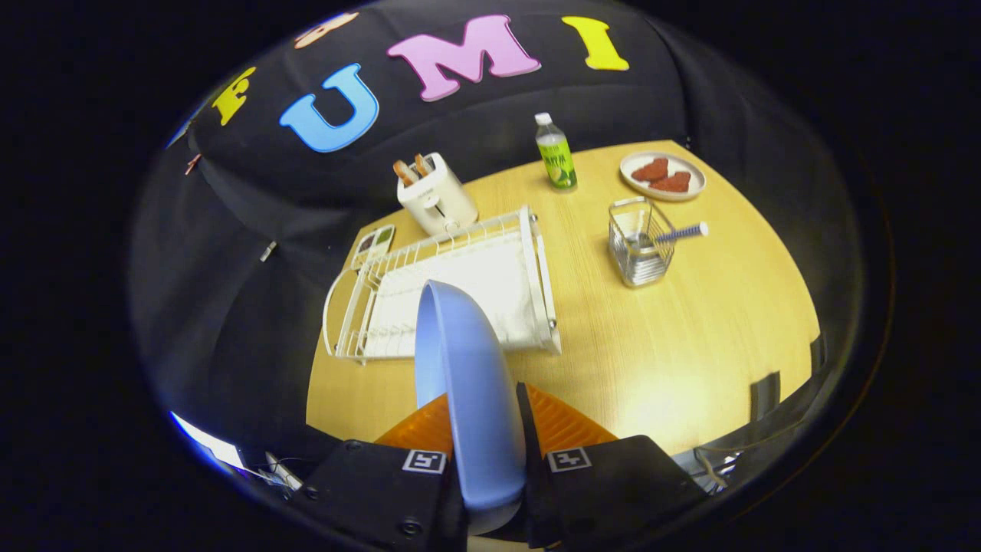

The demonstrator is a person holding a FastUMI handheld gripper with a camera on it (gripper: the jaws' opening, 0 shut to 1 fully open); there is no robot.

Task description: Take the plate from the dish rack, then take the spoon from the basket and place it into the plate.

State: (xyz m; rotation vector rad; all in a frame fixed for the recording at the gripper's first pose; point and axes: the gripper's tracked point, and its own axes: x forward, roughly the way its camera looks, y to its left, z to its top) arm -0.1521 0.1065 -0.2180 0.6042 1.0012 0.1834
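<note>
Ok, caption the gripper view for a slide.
Tongs shut on plate, held above rack; spoon in basket.

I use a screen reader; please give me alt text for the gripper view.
The gripper is shut on a blue plate held on edge above the wooden table. Beyond it lies a white dish rack; a spoon stands in a wire basket.
</note>
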